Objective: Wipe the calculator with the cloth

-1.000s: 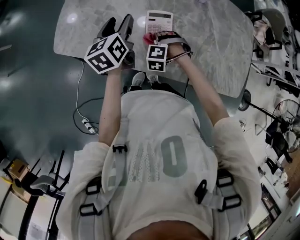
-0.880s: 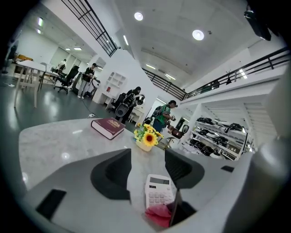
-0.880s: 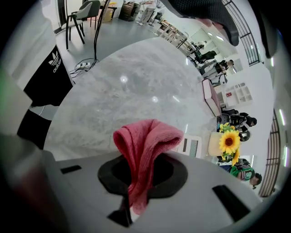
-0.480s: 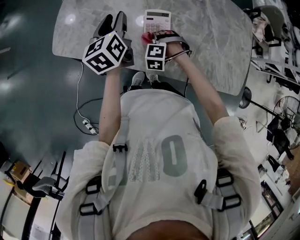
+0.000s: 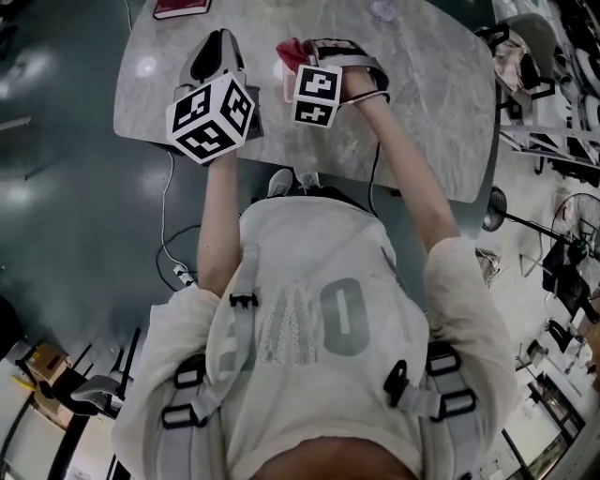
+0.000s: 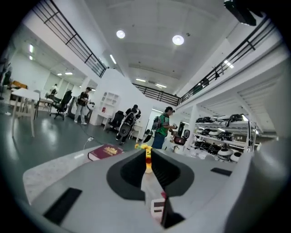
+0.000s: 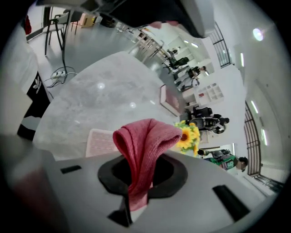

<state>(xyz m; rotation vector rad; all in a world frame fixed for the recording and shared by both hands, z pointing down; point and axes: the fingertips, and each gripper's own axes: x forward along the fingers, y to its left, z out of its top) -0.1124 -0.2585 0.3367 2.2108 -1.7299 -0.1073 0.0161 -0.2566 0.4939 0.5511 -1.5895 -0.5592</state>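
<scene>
My right gripper [image 5: 302, 54] is shut on a red cloth [image 7: 142, 148], which hangs folded out of its jaws, lifted above the marble table [image 5: 422, 112]. The pale calculator [image 7: 101, 142] lies flat on the table below and beyond the cloth. In the head view only a strip of the calculator [image 5: 285, 82] shows beside the right marker cube. My left gripper [image 5: 217, 49] is raised to the left of the calculator and points nearly level. Its jaws [image 6: 148, 157] are closing, almost together, with nothing between them.
A dark red book [image 6: 105, 151] lies at the table's far edge, the same book [image 5: 181, 7] at the top of the head view. Sunflowers [image 7: 187, 136] stand beyond the calculator. A cable and power strip [image 5: 180, 274] lie on the floor. People and chairs are farther off.
Both grippers have risen off the table. The left jaws have closed from about half open. The cloth has lifted off the calculator, which is now mostly hidden under the right gripper.
</scene>
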